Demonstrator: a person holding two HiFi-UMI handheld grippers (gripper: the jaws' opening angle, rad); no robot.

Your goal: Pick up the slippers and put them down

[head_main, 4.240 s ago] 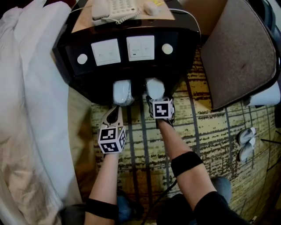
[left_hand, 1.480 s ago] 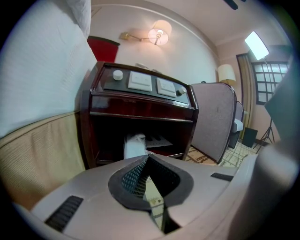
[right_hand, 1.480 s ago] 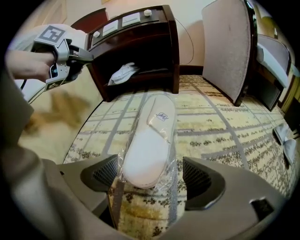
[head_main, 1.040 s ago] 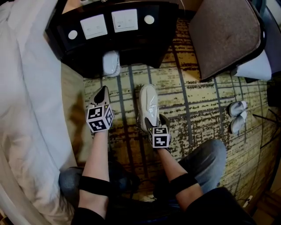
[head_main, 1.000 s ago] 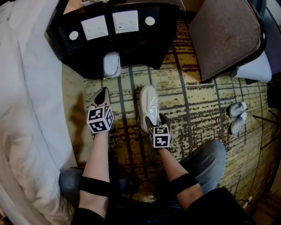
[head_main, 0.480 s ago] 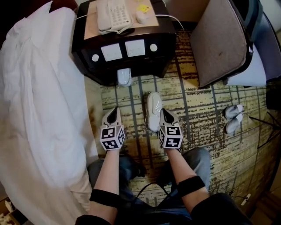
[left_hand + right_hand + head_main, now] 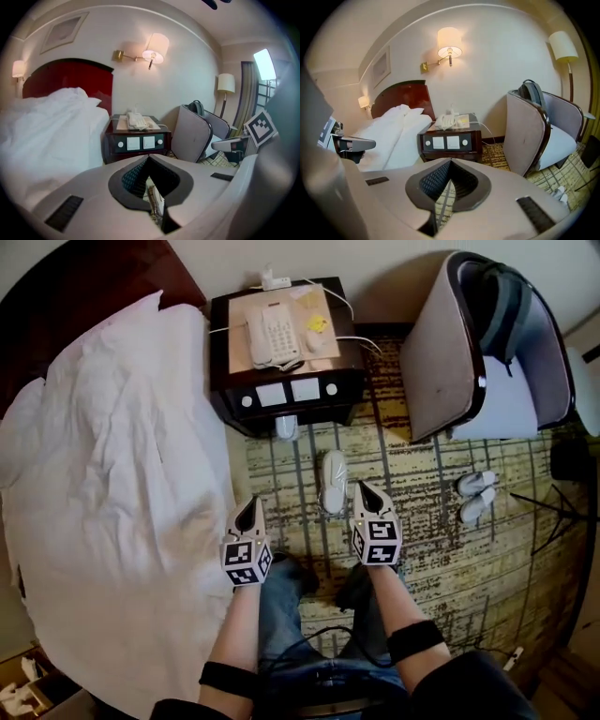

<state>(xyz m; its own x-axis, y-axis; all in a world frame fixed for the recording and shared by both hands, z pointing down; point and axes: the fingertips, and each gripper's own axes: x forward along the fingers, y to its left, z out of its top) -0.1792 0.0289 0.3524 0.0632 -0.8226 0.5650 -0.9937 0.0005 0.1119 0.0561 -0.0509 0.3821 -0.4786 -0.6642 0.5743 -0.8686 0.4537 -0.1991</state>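
Observation:
One white slipper [image 7: 333, 482] lies lengthwise on the patterned carpet, in front of the nightstand. A second white slipper [image 7: 286, 427] sticks out from under the nightstand's front. High above the floor, my left gripper [image 7: 251, 506] is shut and holds nothing. My right gripper [image 7: 365, 489] is also shut and empty, just right of the loose slipper in the head view. In the left gripper view the jaws [image 7: 149, 159] meet, and that slipper [image 7: 157, 204] shows through the gap below them. Only carpet shows under my right gripper [image 7: 451, 161] in its own view.
A bed with a white duvet [image 7: 112, 484] fills the left. The dark nightstand [image 7: 286, 352] carries a telephone [image 7: 272, 334]. An armchair [image 7: 469, 362] with a backpack stands at the right, another pair of slippers [image 7: 474, 495] before it. The person's legs [image 7: 309, 615] are below.
Both grippers have risen well away from the floor. The right gripper, at the loose slipper's heel a second ago, has come off it; the slipper stays on the carpet.

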